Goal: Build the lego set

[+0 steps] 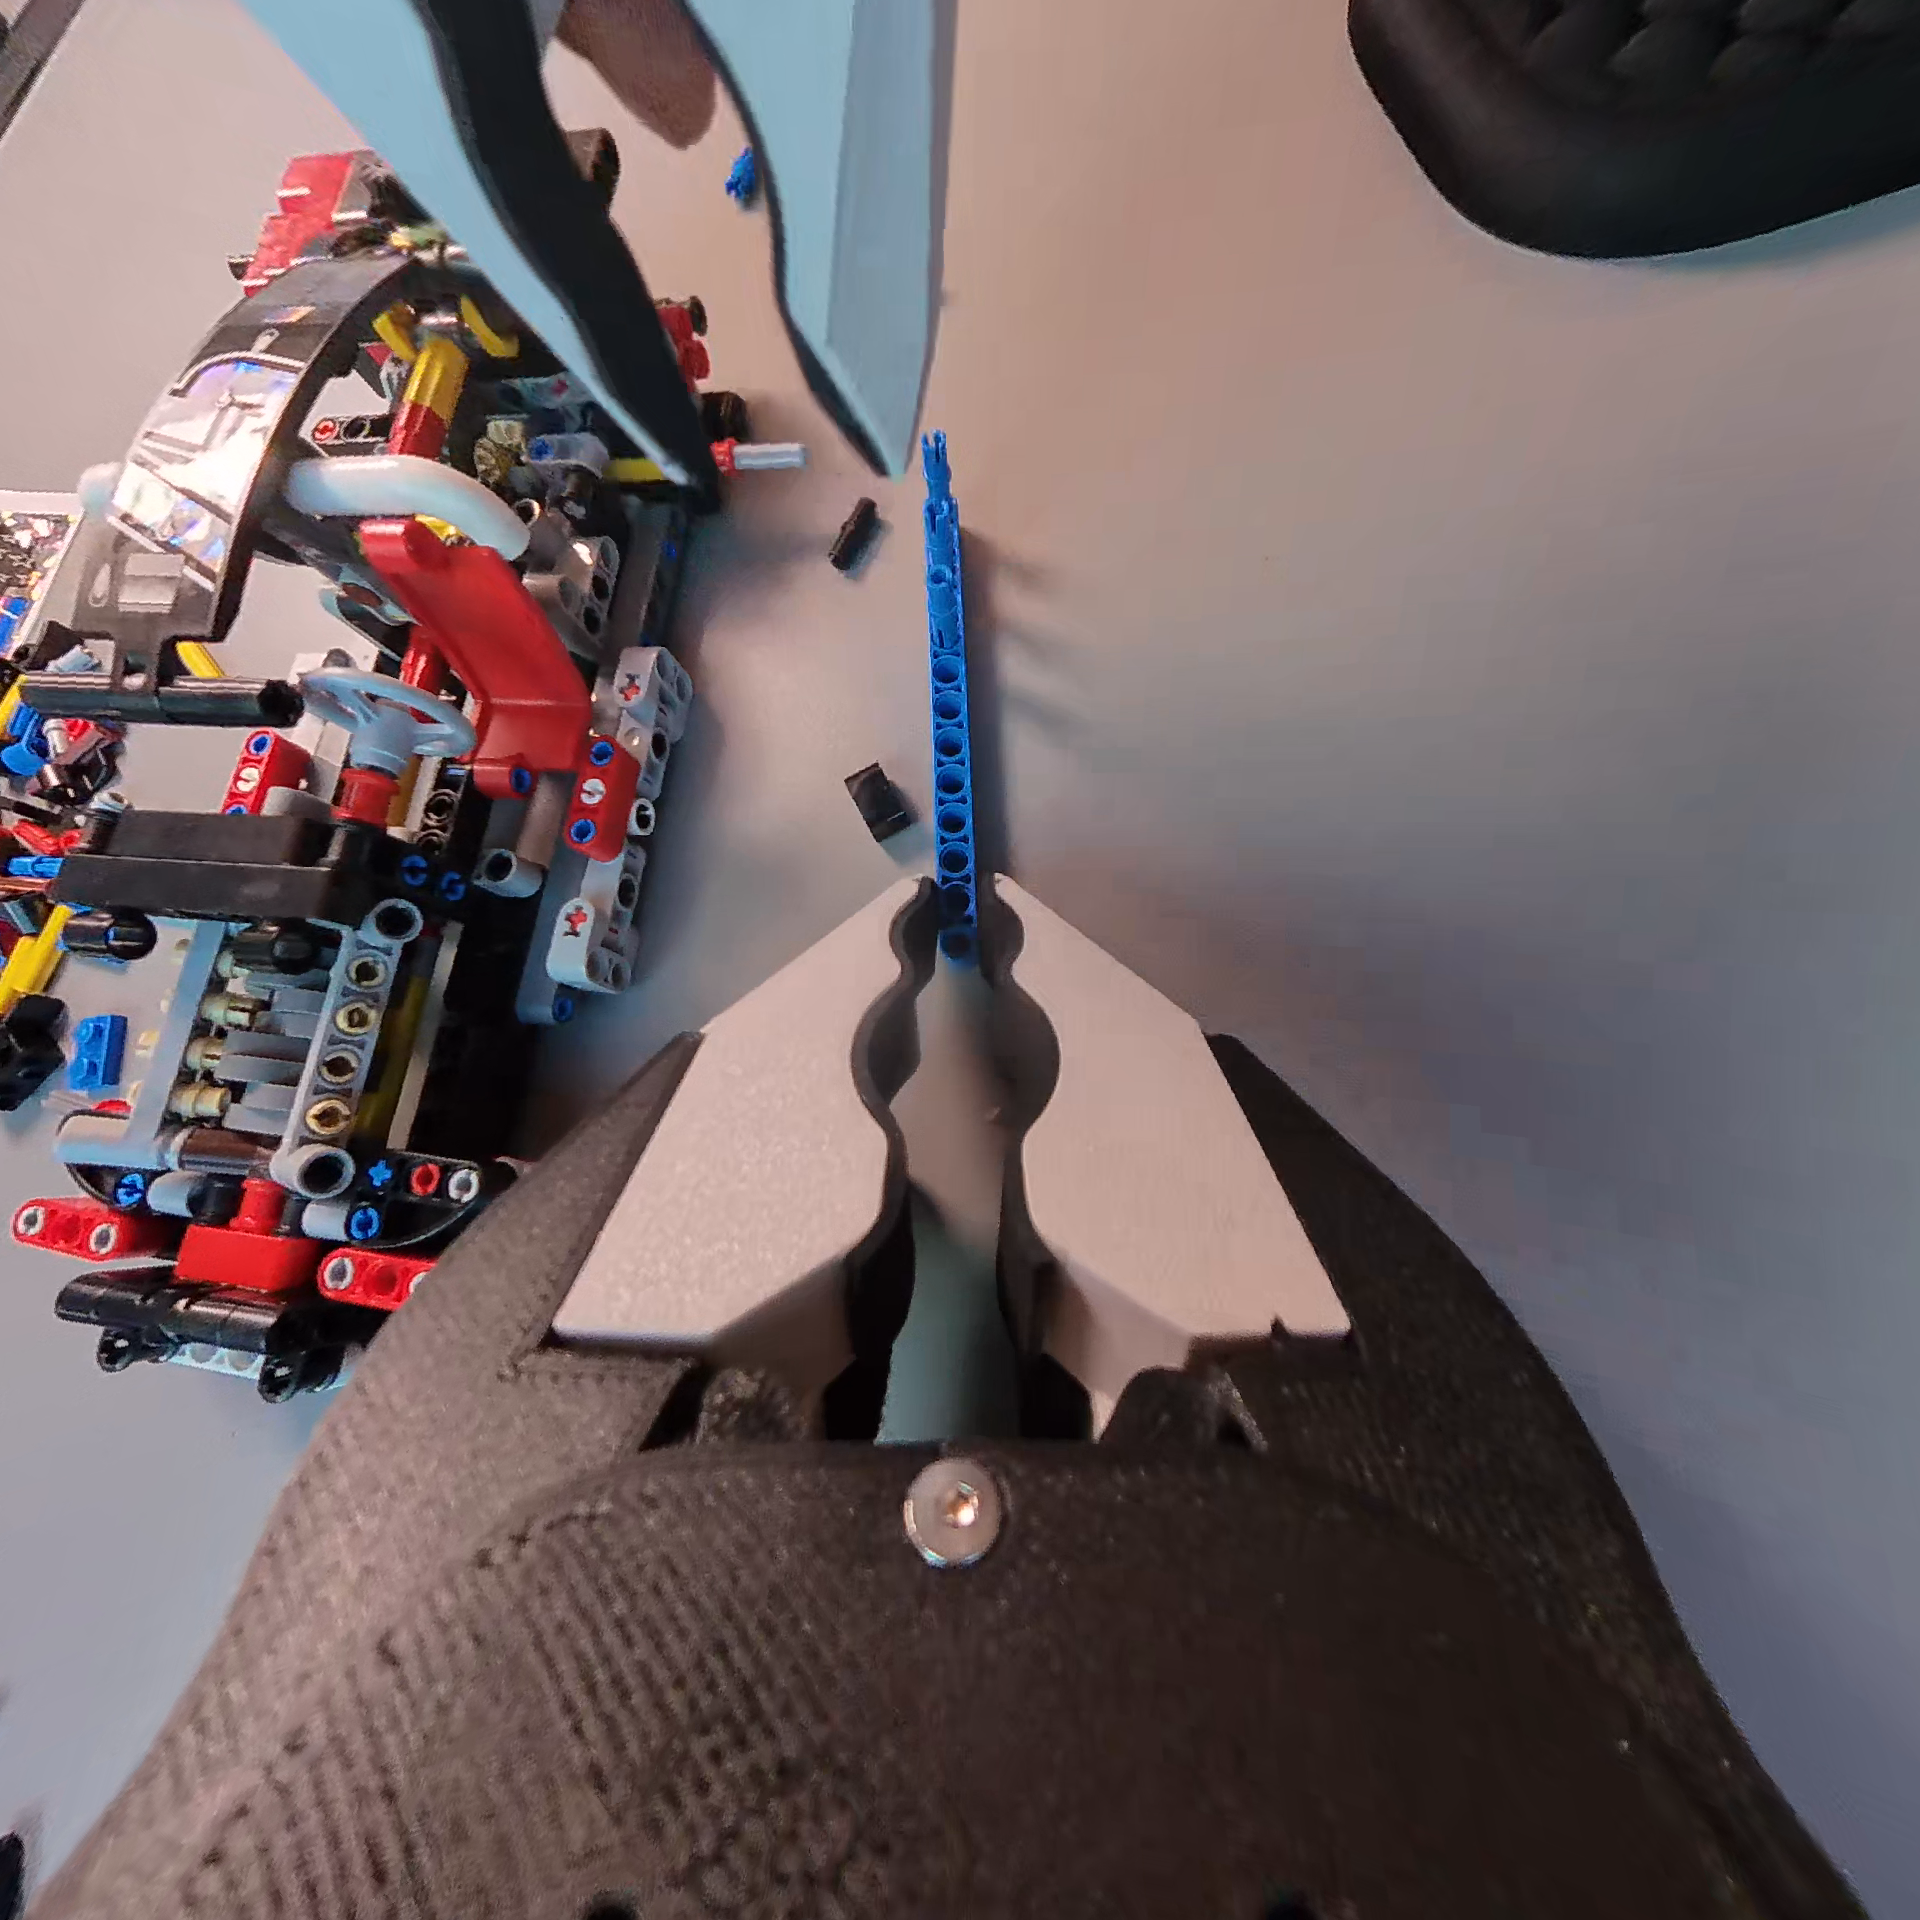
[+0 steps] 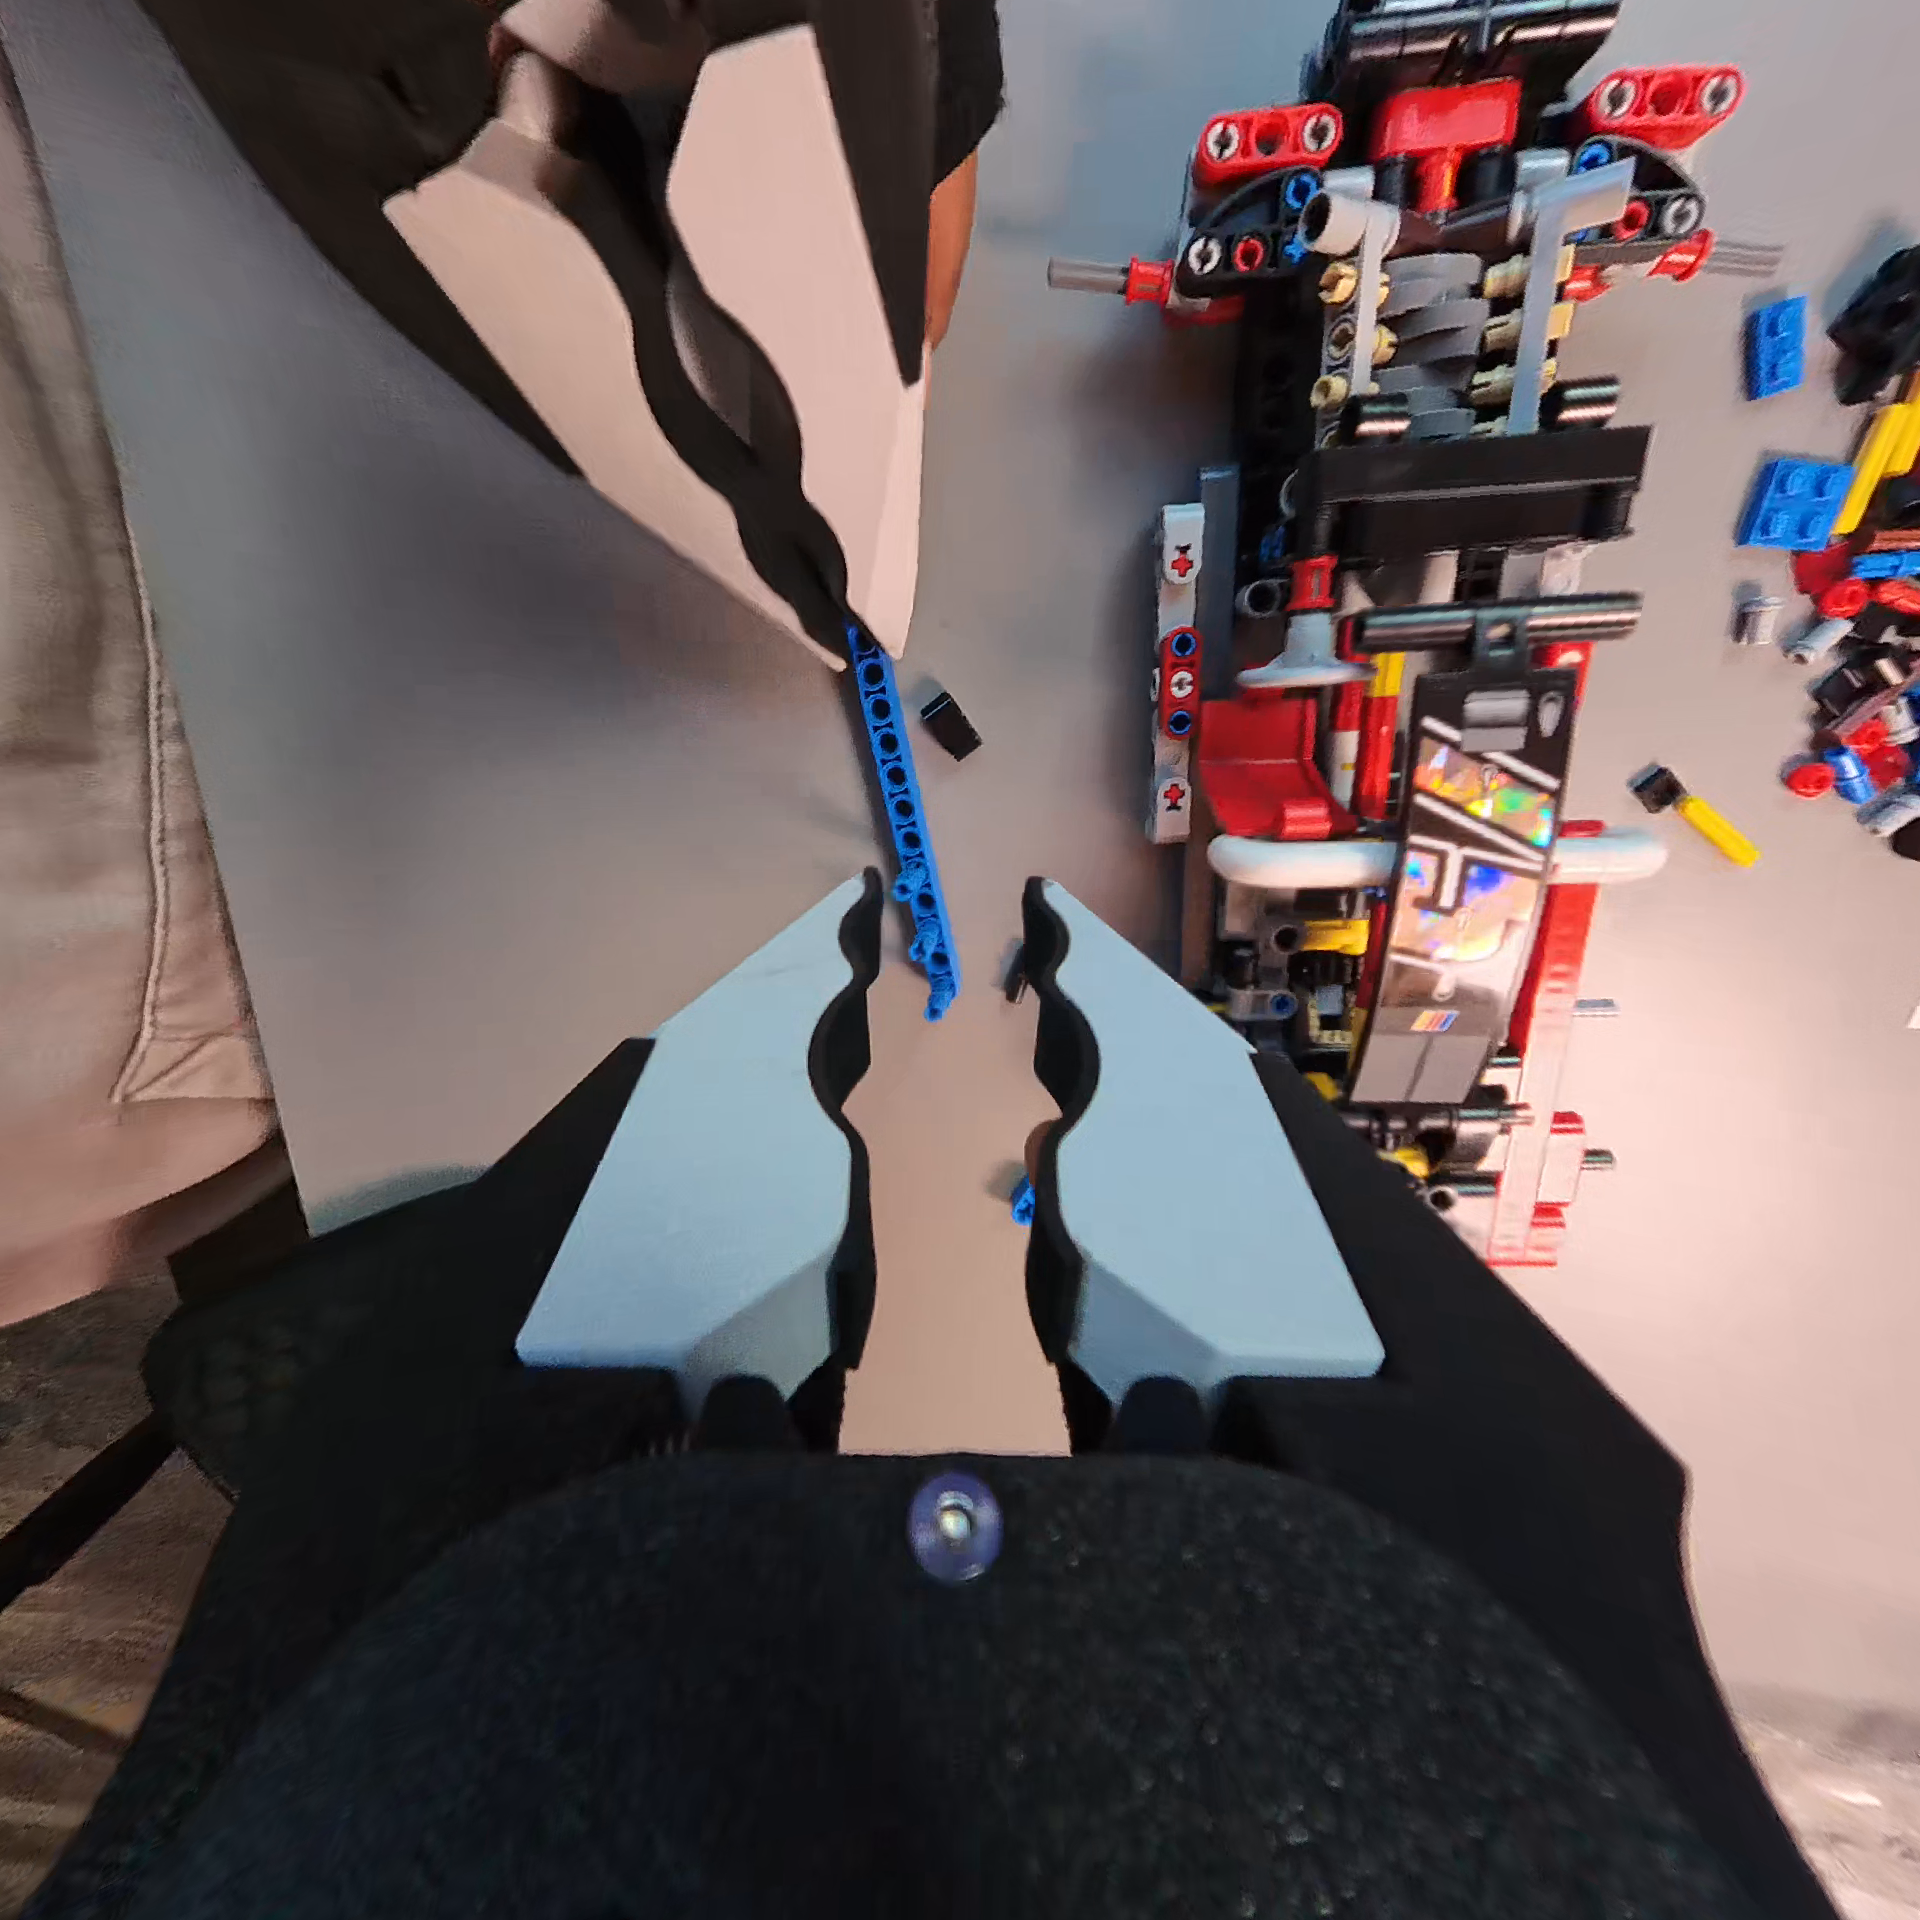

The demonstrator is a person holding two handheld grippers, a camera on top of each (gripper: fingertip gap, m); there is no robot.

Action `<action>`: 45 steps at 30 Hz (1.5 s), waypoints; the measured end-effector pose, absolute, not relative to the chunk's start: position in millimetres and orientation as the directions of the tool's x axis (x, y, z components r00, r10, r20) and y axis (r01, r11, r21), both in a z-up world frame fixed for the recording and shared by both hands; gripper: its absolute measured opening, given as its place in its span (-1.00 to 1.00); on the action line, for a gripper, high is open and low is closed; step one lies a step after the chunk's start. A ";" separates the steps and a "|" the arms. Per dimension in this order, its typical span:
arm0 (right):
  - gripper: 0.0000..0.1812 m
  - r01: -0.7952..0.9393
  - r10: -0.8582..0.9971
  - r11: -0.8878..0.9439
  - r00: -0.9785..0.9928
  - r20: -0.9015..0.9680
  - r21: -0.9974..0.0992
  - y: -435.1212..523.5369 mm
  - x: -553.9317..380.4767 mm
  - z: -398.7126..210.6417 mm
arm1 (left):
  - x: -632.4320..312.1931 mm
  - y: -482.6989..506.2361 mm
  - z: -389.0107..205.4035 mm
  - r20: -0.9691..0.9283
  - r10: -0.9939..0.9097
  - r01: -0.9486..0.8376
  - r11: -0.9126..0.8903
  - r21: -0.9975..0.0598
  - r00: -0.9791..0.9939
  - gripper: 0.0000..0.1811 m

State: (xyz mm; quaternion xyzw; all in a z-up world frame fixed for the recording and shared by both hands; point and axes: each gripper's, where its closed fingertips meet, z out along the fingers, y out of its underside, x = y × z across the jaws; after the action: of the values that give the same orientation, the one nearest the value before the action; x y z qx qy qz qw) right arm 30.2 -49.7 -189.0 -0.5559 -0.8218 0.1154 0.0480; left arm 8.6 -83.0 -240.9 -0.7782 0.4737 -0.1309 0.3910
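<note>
Left fingers (image 1: 1023,935): I see them closed on the near end of the long blue beam (image 1: 948,717), the tips pinching it from both sides.
Left gripper (image 1: 958,914): in the right wrist view I find it coming in from the upper left (image 2: 862,634), tips clamped on the far end of the same beam.
Right fingers (image 2: 1049,925): parted, with bare table showing between them; nothing is held.
Right gripper (image 2: 951,920): I note the free end of the blue beam (image 2: 902,821) lies between its tips, nearer the left finger; I cannot tell whether it touches. In the left wrist view it enters from above (image 1: 790,457), one tip just beside the beam's far end.
Blue beam: studded with round holes along its length, with blue pins (image 2: 928,940) fitted near the free end.
Lego vehicle (image 1: 395,748): partly built, resting on the table (image 1: 1351,727) beside the beam and apart from it; red seat, grey steering wheel and a black curved panel with a shiny sticker are in place.
Small black pieces: one (image 1: 881,802) near the beam's middle, another (image 1: 854,532) closer to its far end, both loose.
Loose parts (image 2: 1860,582): blue, red, yellow and black pieces scattered beyond the vehicle.
Dark padded object (image 1: 1662,114): at the table's far corner, well apart from the work.
</note>
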 end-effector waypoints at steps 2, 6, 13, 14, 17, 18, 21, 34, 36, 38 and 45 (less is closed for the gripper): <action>-0.73 0.890 0.913 0.388 -0.406 -0.029 -0.238 -53.5 38.9 -194.4 | 8.8 -82.9 -240.9 -0.163 -0.842 -0.634 -0.245 -0.734 0.515 -0.94; -0.78 0.867 0.891 0.446 -0.453 0.022 -0.224 -60.9 45.1 -214.4 | 8.9 -82.9 -241.0 -0.159 -0.844 -0.631 -0.244 -0.736 0.513 -0.94; -0.98 0.856 0.882 0.470 -0.465 0.075 -0.216 -58.4 41.0 -222.1 | 8.8 -83.0 -241.2 -0.165 -0.843 -0.635 -0.242 -0.734 0.512 -0.94; -0.98 0.859 0.883 0.468 -0.463 0.076 -0.210 -57.7 40.7 -222.2 | 8.8 -83.0 -241.4 -0.164 -0.844 -0.635 -0.242 -0.734 0.511 -0.94; -0.99 0.869 0.889 0.457 -0.454 0.062 -0.191 -56.6 40.2 -222.9 | 8.9 -83.2 -241.5 -0.161 -0.847 -0.635 -0.242 -0.733 0.507 -0.94; -0.99 0.874 0.892 0.449 -0.449 0.048 -0.185 -56.5 40.1 -223.6 | 8.9 -83.4 -241.5 -0.159 -0.848 -0.636 -0.241 -0.733 0.505 -0.94; -0.99 0.882 0.896 0.437 -0.443 0.008 -0.176 -56.9 39.8 -225.6 | 8.9 -83.8 -241.6 -0.153 -0.852 -0.636 -0.242 -0.733 0.501 -0.94; -0.65 0.837 0.942 0.320 -0.332 0.054 -0.444 -61.9 33.1 -201.7 | 5.3 -80.0 -234.1 -0.277 -0.844 -0.666 -0.120 -0.737 0.459 -0.94; -0.51 0.808 0.949 0.314 -0.286 0.135 -0.499 -52.5 42.7 -192.9 | 3.1 -74.8 -225.4 -0.384 -0.813 -0.690 -0.030 -0.723 0.438 -0.94; -0.45 0.777 0.961 0.277 -0.227 0.158 -0.566 -50.4 53.9 -192.8 | 1.8 -71.6 -217.8 -0.490 -0.772 -0.716 0.066 -0.695 0.404 -0.94; -0.72 0.597 0.937 0.330 -0.114 0.330 -0.731 -46.4 59.5 -196.9 | 4.7 -68.9 -191.4 -0.704 -0.612 -0.741 0.271 -0.614 0.360 -0.94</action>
State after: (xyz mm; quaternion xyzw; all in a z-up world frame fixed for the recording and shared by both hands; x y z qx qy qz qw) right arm 59.5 -46.4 -196.9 -0.5371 -0.7142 0.2159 0.3934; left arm 4.7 -68.9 -191.4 -0.6011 0.5627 0.0572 0.5646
